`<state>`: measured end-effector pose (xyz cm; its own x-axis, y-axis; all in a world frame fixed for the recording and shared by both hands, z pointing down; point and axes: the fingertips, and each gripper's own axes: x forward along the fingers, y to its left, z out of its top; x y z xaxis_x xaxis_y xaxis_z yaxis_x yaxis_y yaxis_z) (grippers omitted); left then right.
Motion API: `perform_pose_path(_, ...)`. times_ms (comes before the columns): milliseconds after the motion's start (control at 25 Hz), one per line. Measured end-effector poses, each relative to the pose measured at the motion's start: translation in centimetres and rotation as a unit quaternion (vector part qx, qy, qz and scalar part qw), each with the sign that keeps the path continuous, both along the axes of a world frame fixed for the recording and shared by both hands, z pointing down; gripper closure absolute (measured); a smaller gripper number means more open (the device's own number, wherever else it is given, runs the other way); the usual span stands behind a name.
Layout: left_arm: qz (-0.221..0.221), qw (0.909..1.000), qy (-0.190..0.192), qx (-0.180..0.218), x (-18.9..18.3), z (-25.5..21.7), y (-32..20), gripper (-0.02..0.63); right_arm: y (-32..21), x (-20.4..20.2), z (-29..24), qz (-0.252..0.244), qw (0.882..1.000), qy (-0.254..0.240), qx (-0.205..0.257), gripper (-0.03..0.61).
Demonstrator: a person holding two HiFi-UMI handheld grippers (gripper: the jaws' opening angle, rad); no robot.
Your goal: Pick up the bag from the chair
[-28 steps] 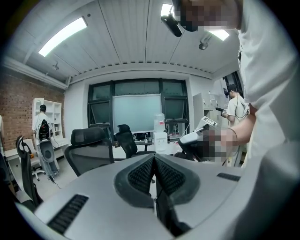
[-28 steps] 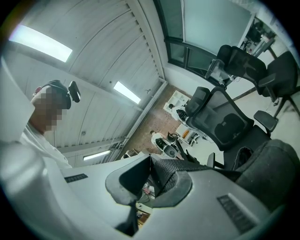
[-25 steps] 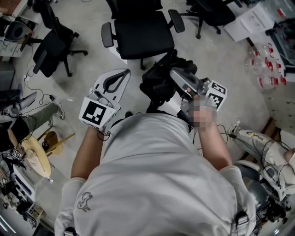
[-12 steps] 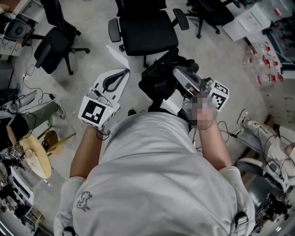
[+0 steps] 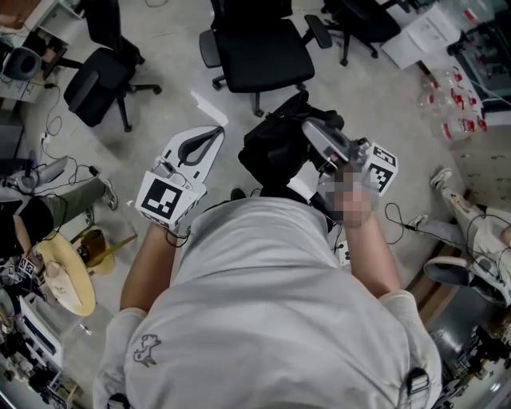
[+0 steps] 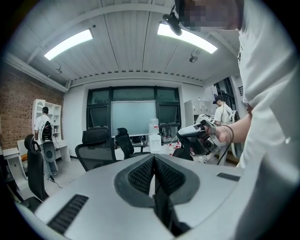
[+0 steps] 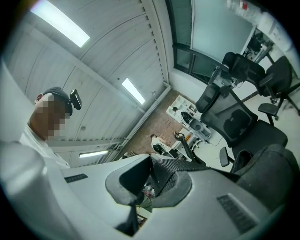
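Note:
A black bag [image 5: 275,148] hangs clear of the floor in front of me, in the head view's middle. My right gripper [image 5: 310,129] is shut on its black strap [image 7: 197,167], which runs out from between the jaws toward the bag's body [image 7: 274,176] at lower right. The black office chair [image 5: 263,49] stands beyond the bag with a bare seat. My left gripper [image 5: 214,132] is held up to the left of the bag, apart from it. Its ribbed pads [image 6: 140,174] are pressed together with nothing between them. The right gripper [image 6: 200,136] also shows in the left gripper view.
Another black chair [image 5: 104,76] stands at the left and a third [image 5: 359,20] at the back right. Cables, a person's leg [image 5: 64,196] and a round stool [image 5: 68,275] are at the left. Clear bottles [image 5: 451,104] and another person's legs [image 5: 471,232] are at the right.
The chair has slid toward the top of the head view and farther from the bag. The bag stays hanging from my right gripper. Both grippers keep their pose.

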<state>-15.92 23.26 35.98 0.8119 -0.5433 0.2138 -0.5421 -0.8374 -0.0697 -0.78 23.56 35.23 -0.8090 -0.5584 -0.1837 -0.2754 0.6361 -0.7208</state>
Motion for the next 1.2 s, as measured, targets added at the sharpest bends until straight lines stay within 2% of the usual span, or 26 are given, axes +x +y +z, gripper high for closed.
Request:
perform_pose_path(200, 0.023, 0.9997, 0.006, 0.003, -1.6, 0.0, 3.6, 0.603, 3.9, -2.3, -0.3, 0.009, 1.0, -0.001, 0.001, 0.545)
perform_pose_path(560, 0.02, 0.9996, 0.022, 0.002, -3.9, -0.5, 7.4, 0.603, 8.7, -4.9, -0.4, 0.001, 1.0, -0.001, -0.003, 0.546)
perform_pose_path(880, 0.007, 0.9996, 0.026, -0.009, -2.9, -0.3, 7.9, 0.603, 9.9, -4.8, 0.6, -0.015, 1.0, -0.008, -0.02, 0.545)
perform_pose_path(1200, 0.027, 0.9993, 0.022, -0.015, -1.3, 0.5, 8.0, 0.603, 10.4, -3.8, 2.6, -0.001, 0.999, -0.014, -0.048, 0.546)
